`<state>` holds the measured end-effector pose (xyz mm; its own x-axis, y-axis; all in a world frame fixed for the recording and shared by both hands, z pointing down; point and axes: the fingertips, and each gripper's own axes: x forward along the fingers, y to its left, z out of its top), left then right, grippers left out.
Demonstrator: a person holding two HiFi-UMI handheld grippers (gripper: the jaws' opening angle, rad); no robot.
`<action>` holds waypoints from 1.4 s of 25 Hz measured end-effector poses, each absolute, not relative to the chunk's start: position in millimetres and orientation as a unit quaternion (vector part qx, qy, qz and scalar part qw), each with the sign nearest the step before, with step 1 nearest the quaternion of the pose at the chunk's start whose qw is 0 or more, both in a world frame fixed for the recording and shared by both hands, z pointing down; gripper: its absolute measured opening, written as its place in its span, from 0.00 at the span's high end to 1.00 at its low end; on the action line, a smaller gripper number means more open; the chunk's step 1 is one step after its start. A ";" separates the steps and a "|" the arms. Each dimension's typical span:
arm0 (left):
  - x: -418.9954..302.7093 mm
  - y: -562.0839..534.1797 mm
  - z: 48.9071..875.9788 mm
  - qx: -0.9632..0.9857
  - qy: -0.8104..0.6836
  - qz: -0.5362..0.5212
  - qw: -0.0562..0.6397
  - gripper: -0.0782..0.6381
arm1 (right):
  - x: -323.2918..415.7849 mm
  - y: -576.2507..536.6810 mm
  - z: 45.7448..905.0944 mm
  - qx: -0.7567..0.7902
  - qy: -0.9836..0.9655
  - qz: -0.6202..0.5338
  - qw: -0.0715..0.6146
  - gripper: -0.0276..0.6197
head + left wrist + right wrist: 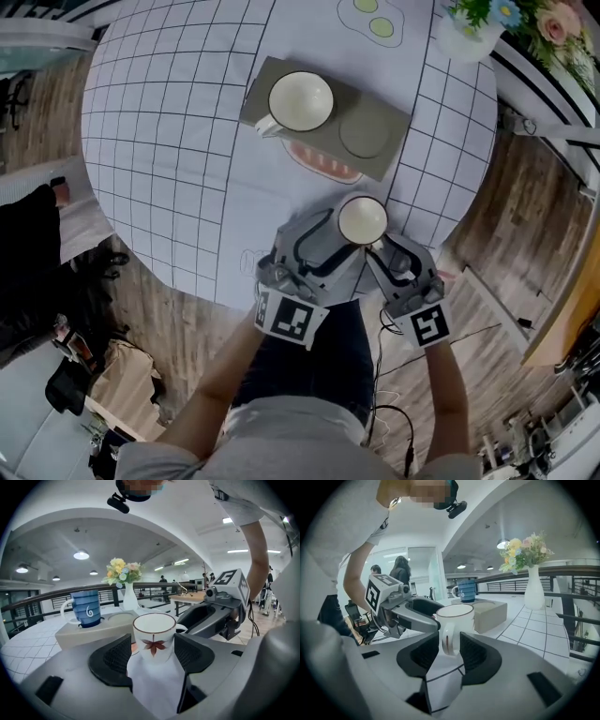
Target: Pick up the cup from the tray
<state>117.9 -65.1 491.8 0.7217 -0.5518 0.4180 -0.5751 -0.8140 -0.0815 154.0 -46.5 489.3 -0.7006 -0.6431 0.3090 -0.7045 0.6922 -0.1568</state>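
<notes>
A white cup (362, 220) with a red leaf print (154, 637) stands on the gridded tablecloth near the table's front edge, between both grippers. My left gripper (339, 234) flanks the cup's body (153, 651); its pads sit very close, with a thin gap showing at the left pad. My right gripper (380, 246) straddles the cup's handle (449, 637), with slim gaps on both sides (450, 651). Farther back, the grey tray (394, 141) holds a blue striped cup (300, 101) in its left slot; the right slot is empty.
A white vase of flowers (469, 28) stands at the table's far right. An orange print (323, 161) lies on the cloth just in front of the tray. The round table's front edge (234, 300) runs right below the grippers, with wooden floor beyond.
</notes>
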 end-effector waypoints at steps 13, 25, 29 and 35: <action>39.9 -97.2 403.9 0.875 -0.457 0.088 0.129 0.82 | 171.4 -57.5 406.1 0.453 -0.881 0.128 0.057 0.77; 2.1 -148.6 357.9 0.865 -0.480 0.125 0.080 0.52 | 146.3 -124.9 341.7 0.413 -0.907 0.081 0.014 0.77; 2.0 -165.0 365.8 0.882 -0.439 0.160 0.062 0.50 | 142.3 -142.5 343.0 0.376 -0.922 0.082 0.030 0.77; 3.4 -197.9 401.5 0.895 -0.387 0.213 0.058 0.49 | 133.4 -178.5 355.7 0.323 -0.940 0.087 0.061 0.76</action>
<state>3.4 -197.9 401.5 0.6091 -0.6686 0.4267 -0.7178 -0.6935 -0.0620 133.4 -178.5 355.7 -0.7837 -0.5969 0.1717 -0.6183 0.7761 -0.1238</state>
